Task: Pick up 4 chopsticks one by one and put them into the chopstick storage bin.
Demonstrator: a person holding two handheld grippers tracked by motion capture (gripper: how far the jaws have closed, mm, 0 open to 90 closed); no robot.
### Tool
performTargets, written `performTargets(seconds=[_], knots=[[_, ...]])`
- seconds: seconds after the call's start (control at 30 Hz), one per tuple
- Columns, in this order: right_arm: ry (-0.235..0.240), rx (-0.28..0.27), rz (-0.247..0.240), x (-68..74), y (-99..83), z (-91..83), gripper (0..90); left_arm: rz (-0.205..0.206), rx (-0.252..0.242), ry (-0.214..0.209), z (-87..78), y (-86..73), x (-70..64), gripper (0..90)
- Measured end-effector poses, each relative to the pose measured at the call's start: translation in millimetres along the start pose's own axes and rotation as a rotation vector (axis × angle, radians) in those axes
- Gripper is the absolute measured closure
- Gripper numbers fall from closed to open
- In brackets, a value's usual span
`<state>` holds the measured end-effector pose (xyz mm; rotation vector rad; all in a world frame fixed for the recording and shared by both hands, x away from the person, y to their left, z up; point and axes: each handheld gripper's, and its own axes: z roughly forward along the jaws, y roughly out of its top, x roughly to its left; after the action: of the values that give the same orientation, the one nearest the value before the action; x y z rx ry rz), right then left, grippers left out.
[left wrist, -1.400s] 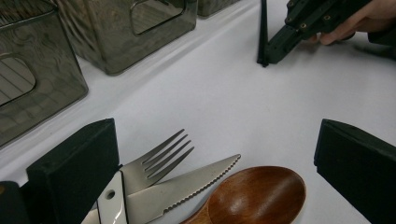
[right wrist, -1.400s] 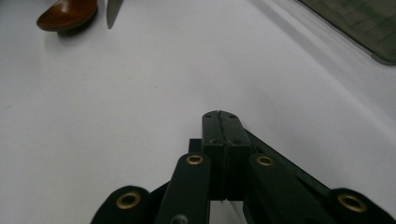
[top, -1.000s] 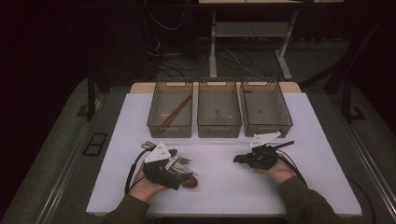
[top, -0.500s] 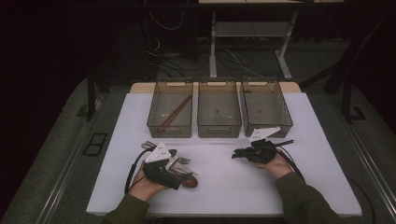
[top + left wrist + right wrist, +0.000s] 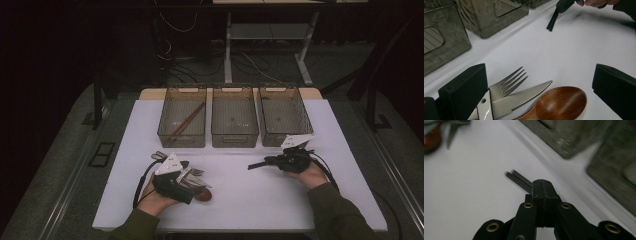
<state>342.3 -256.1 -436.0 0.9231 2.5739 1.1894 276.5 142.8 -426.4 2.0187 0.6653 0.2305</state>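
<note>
Fingers of the left gripper [image 5: 541, 95] stand wide apart, released, with one black finger [image 5: 464, 90] low on the left of the left gripper view and the other at the right edge. Between them, on the white table [image 5: 240, 200], lies a small heap of cutlery: a steel fork [image 5: 509, 83] just beside the left finger, a serrated knife [image 5: 524, 98] lying across it with its tip pointing away from the gripper, and a wooden spoon [image 5: 560, 102] whose bowl sits nearest the right finger without touching it. None of the three is grasped. In the high view the same left gripper [image 5: 192, 182] rests on the table over that heap, held by the person's left hand [image 5: 155, 197].

Beyond the left fingers stand three smoky plastic bins in a row: the left bin [image 5: 183, 120] holds a pair of brown chopsticks [image 5: 187, 122], then come the middle bin [image 5: 234, 120] and the right bin [image 5: 283, 117].

Further right, the right gripper [image 5: 543, 185] is clenched on a pair of black chopsticks [image 5: 520, 180], which stick out past its fingertips, pointing toward the left gripper's side. In the high view the right gripper [image 5: 267, 161] sits just in front of the right bin, held in the person's right hand [image 5: 305, 172], and the black chopsticks are well apart from the heap of cutlery.
</note>
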Motion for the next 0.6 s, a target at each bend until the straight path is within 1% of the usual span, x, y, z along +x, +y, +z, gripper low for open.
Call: performTargets(seconds=[0.13,0.2,0.27,0.3,0.37,0.47,0.5,0.57,0.6], knots=[[-0.081,0.032,0.022,-14.0,-9.6,-17.7,89.5,0.0,0.002,-0.001,-0.8,-0.4,0.9,0.0],[-0.104,0.031,0.042,-21.2,-14.0,-25.7,89.5,-0.004,-0.003,0.0,-1.0,-0.5,1.2,0.0],[-0.134,0.035,0.065,-29.5,-18.1,-33.8,89.6,-0.005,-0.003,0.0,-1.3,-0.5,1.7,0.0],[-0.145,0.031,0.081,-34.9,-20.6,-38.2,89.5,-0.006,-0.003,0.0,-1.4,-0.6,1.8,0.0],[-0.162,0.033,0.108,-41.4,-24.1,-44.2,89.5,-0.007,-0.003,0.0,-1.7,-0.8,2.2,0.0],[-0.21,0.037,0.132,-52.3,-29.8,-53.7,89.5,-0.009,0.0,-0.003,-2.1,-1.1,2.9,0.0],[-0.224,0.037,0.151,-56.1,-31.6,-57.3,89.6,-0.009,0.0,-0.003,-2.4,-1.1,3.1,0.0],[-0.253,0.038,0.173,-65.4,-35.8,-64.0,89.5,-0.01,-0.003,-0.003,-2.7,-1.3,3.7,0.0],[-0.273,0.037,0.196,-70.3,-38.4,-67.6,89.5,-0.01,-0.003,-0.004,-2.8,-1.4,3.9,0.0]])
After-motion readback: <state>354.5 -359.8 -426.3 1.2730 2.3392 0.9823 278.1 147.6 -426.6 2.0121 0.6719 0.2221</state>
